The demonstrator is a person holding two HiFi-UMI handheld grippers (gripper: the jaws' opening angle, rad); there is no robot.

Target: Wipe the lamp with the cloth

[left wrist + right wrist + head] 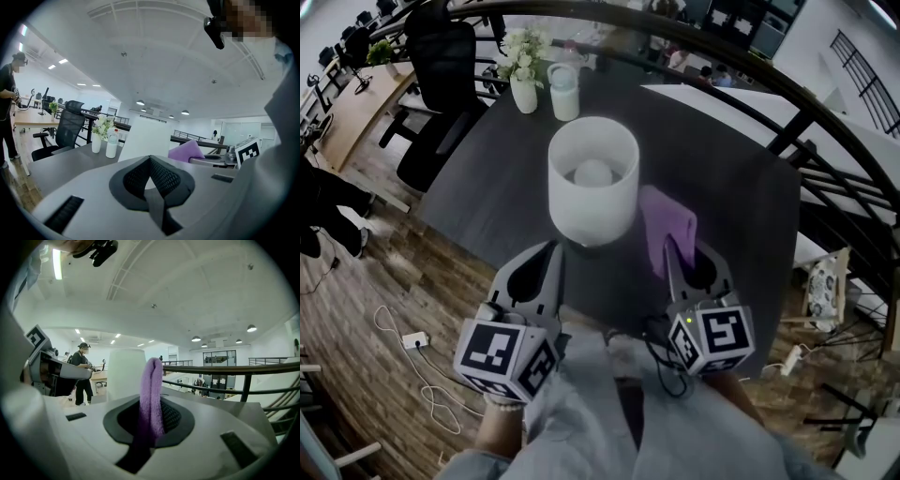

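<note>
The dark tabletop spreads out ahead of both hand-held grippers, and the white lamp stands on it just beyond the tip of the left hand-held gripper, whose jaws are pressed together with nothing between them. The right hand-held gripper, just to the right of the lamp's base, is clamped on the purple cloth, which sticks up and forward from its jaws close beside the lampshade. Farther off past the lamp, well beyond both grippers, a white bottle stands just beside a small vase of flowers.
</note>
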